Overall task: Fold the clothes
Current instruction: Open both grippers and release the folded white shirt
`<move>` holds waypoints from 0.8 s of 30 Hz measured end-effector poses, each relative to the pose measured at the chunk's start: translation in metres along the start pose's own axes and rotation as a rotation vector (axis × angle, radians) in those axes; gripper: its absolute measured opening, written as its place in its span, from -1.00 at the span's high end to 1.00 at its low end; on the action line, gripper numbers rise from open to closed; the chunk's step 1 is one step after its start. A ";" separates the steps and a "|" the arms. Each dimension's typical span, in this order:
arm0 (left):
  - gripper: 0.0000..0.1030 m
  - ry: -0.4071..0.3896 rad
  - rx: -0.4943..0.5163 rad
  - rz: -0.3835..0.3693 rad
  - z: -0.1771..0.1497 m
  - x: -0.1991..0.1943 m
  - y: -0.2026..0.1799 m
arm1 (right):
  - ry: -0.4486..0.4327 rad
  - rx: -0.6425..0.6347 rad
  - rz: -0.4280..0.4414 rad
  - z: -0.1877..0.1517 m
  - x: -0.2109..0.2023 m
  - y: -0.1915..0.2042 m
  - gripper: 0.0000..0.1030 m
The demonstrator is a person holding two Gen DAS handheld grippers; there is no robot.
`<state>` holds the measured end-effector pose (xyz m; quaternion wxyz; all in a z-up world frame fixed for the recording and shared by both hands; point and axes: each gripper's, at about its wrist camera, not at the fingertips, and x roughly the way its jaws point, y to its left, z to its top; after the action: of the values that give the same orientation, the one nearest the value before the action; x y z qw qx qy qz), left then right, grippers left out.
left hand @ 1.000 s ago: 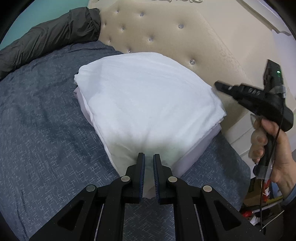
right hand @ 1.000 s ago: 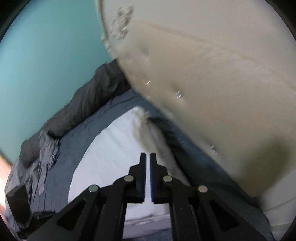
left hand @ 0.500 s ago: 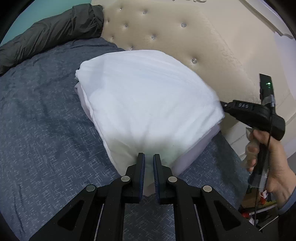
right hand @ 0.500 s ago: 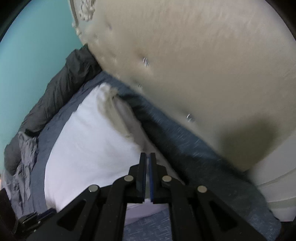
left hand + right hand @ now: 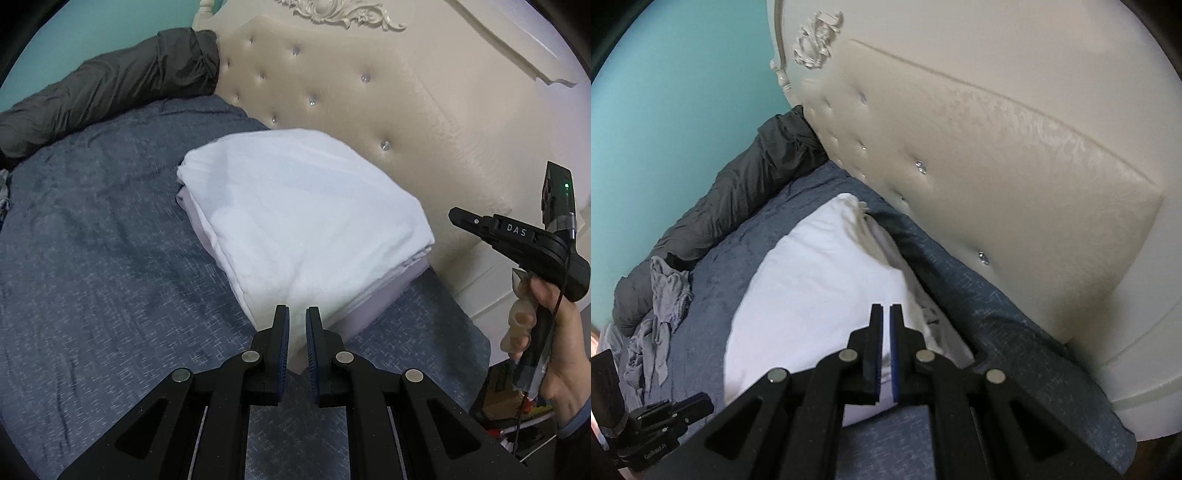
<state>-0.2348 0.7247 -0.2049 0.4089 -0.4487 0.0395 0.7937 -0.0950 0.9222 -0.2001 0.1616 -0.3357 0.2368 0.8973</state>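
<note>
The white stack (image 5: 299, 218) lies folded mid-frame beside the headboard (image 5: 424, 110). Both the left gripper (image 5: 297, 314) and right gripper (image 5: 885, 310) are closed, empty. The crumpled garment (image 5: 661, 314) at left is best fetched next.

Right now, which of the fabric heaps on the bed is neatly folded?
The white garment beside the headboard; the grey clothes lie crumpled, and the dark quilt is merely bunched.

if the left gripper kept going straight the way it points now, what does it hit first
Most likely the near corner of the folded white cloth, which lies right ahead of the left gripper on the blue bedspread. Nothing shows in between, though depth is unclear.
</note>
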 end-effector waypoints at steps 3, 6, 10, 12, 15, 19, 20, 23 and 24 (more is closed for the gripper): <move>0.81 -0.011 0.004 0.012 0.000 -0.014 -0.005 | -0.010 0.000 0.009 0.000 -0.011 0.010 0.97; 0.81 -0.023 0.011 0.016 0.000 -0.029 -0.010 | -0.022 -0.004 0.009 -0.001 -0.023 0.017 0.97; 0.81 -0.041 0.019 0.017 -0.001 -0.048 -0.016 | -0.040 -0.017 0.002 -0.009 -0.044 0.026 0.96; 0.81 -0.048 0.025 0.021 -0.002 -0.058 -0.019 | -0.048 -0.019 0.010 -0.011 -0.055 0.031 0.93; 0.81 -0.057 0.033 0.025 -0.005 -0.070 -0.024 | -0.063 -0.036 0.011 -0.015 -0.071 0.040 0.93; 0.80 -0.071 0.042 0.029 -0.009 -0.087 -0.030 | -0.075 -0.046 0.010 -0.021 -0.089 0.048 0.93; 0.75 -0.076 0.046 0.033 -0.010 -0.091 -0.031 | -0.076 -0.044 0.009 -0.022 -0.093 0.049 0.93; 0.51 -0.093 0.047 0.034 -0.012 -0.105 -0.033 | -0.082 -0.042 -0.002 -0.027 -0.106 0.054 0.93; 0.49 -0.097 0.048 0.036 -0.013 -0.109 -0.034 | -0.085 -0.041 -0.005 -0.029 -0.110 0.056 0.93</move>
<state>-0.1745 0.6749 -0.1211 0.4064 -0.3990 0.0467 0.8207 -0.0251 0.8451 -0.1269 0.1665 -0.3013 0.2103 0.9150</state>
